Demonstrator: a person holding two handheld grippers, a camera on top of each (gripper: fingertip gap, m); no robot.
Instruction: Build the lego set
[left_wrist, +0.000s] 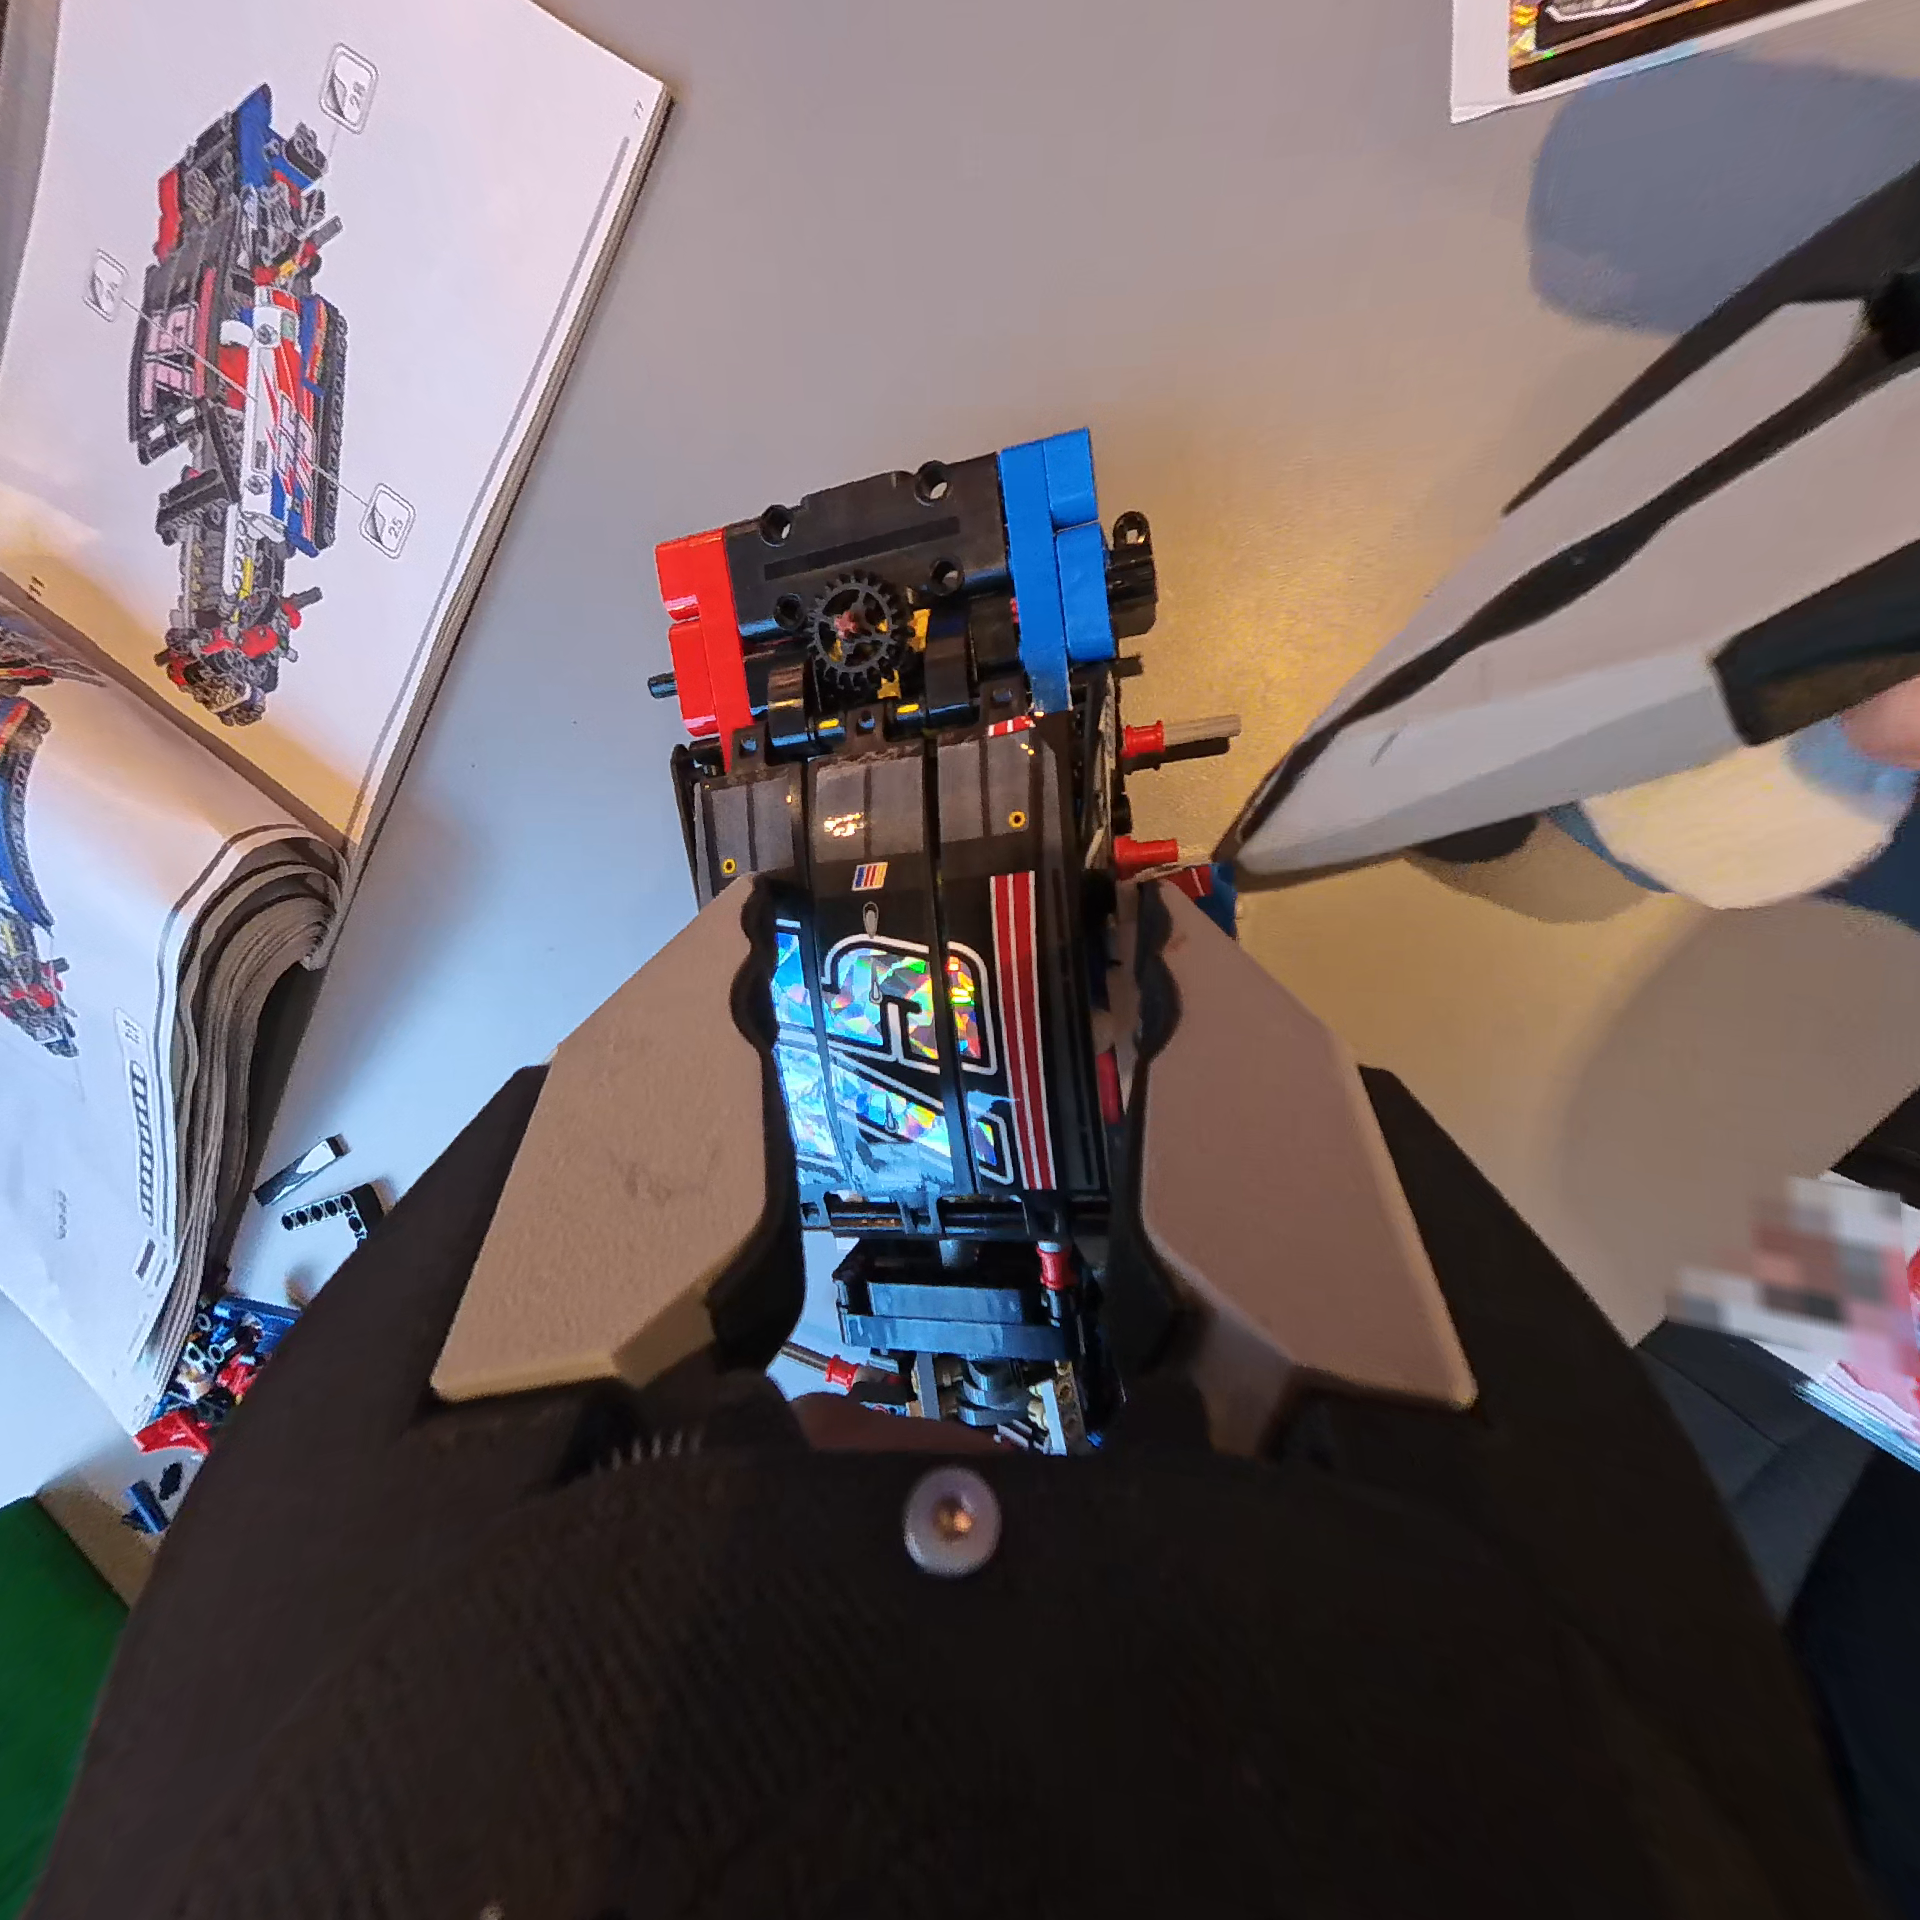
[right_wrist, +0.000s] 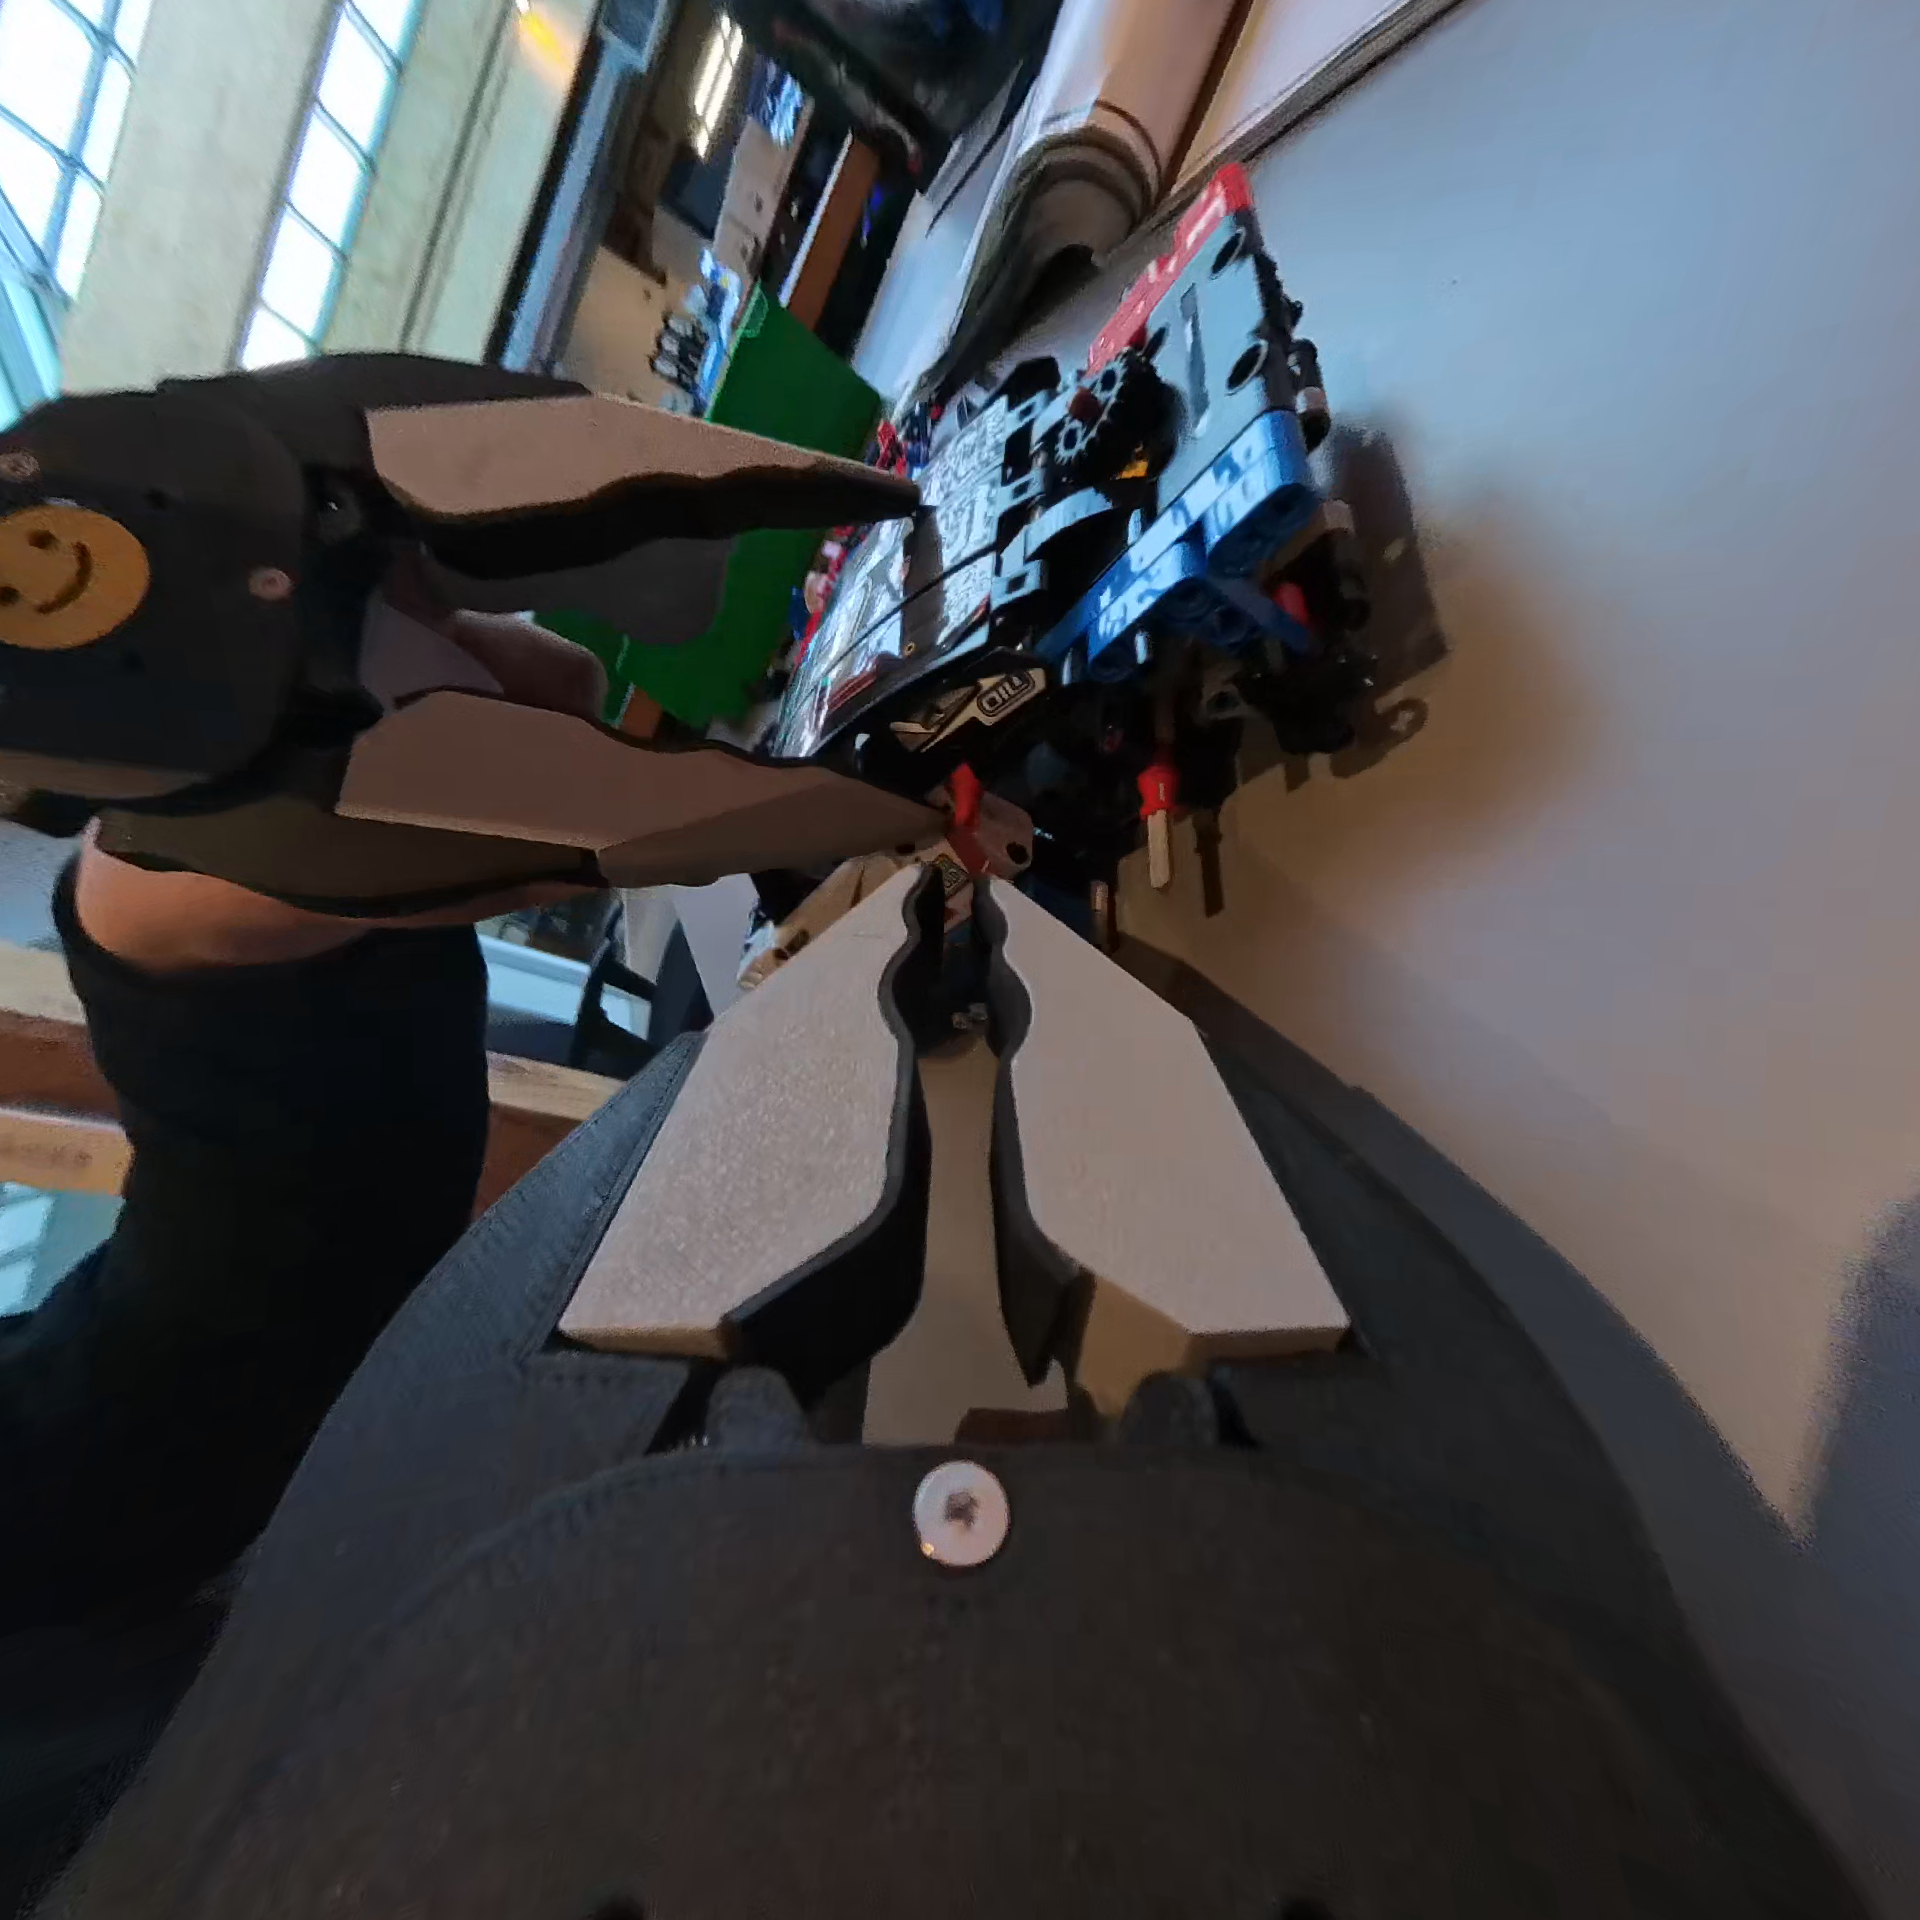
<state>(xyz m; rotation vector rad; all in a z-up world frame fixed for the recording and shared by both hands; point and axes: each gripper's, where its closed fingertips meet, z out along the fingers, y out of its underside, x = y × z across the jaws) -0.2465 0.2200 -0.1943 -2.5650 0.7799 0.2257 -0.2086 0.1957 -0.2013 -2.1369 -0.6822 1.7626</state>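
Observation:
The lego car model (left_wrist: 914, 790) lies on the grey table: black panels with shiny stickers, a red beam and a blue beam at its far end, and a black gear. My left gripper (left_wrist: 956, 904) is shut on the model's two long sides. It also shows in the right wrist view (right_wrist: 925, 660), with the model (right_wrist: 1122, 499) between its fingers. My right gripper (right_wrist: 956, 899) is nearly shut, with its tips against the model's side by the red pins and a small dark part pinched between them. In the left wrist view the right gripper (left_wrist: 1236, 860) comes in from the right.
An open instruction booklet (left_wrist: 312, 312) lies left of the model. Loose pieces (left_wrist: 322, 1205) and a small pile (left_wrist: 208, 1371) lie near its lower edge. A green baseplate (right_wrist: 790, 416) is beyond. A sticker sheet (left_wrist: 1610, 52) lies at the far right. A person's arm (right_wrist: 260, 1039) holds the left gripper.

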